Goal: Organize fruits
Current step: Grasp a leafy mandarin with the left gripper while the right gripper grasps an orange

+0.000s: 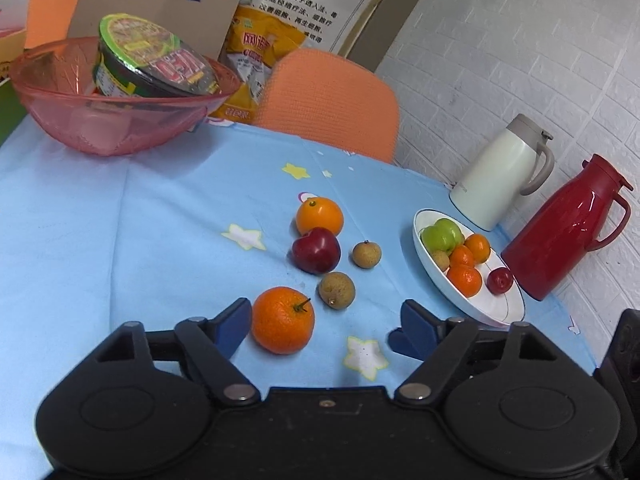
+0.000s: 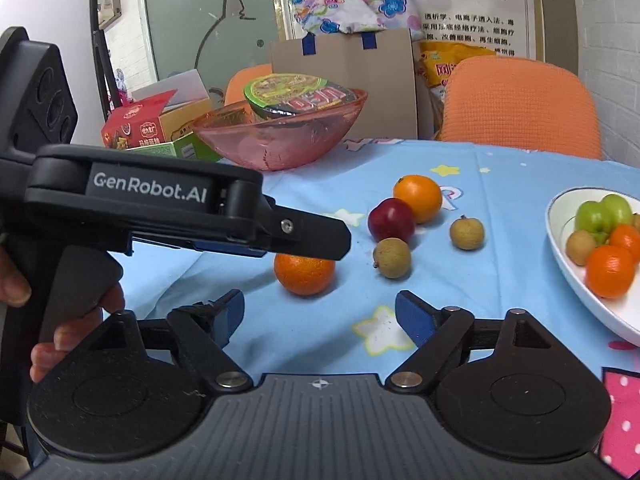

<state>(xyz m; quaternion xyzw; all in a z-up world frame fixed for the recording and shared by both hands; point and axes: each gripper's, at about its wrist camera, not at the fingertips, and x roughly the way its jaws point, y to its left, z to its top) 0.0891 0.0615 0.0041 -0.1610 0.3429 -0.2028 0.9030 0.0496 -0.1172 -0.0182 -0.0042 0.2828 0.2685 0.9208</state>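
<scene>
A tangerine (image 1: 283, 320) lies on the blue star-print cloth between the jaws of my left gripper (image 1: 324, 320), close beside the left finger (image 1: 234, 322) and well apart from the right one. The jaws stand open. Beyond it lie two longans (image 1: 337, 290), a red apple (image 1: 316, 250) and an orange (image 1: 319, 216). To the right, a white plate (image 1: 498, 306) holds a green apple (image 1: 442, 234), tangerines, a longan and a small red fruit. My right gripper (image 2: 320, 304) hangs open over bare cloth, with nothing between its fingers. In its view the left gripper (image 2: 320, 240) sits over the tangerine (image 2: 304, 278).
A pink plastic bowl (image 1: 60, 112) with an instant-noodle cup (image 1: 152, 60) stands at the back left. A white jug (image 1: 496, 172) and a red jug (image 1: 568, 228) stand by the brick wall behind the plate. An orange chair (image 1: 332, 104), a cardboard bag and boxes lie beyond the table's far edge.
</scene>
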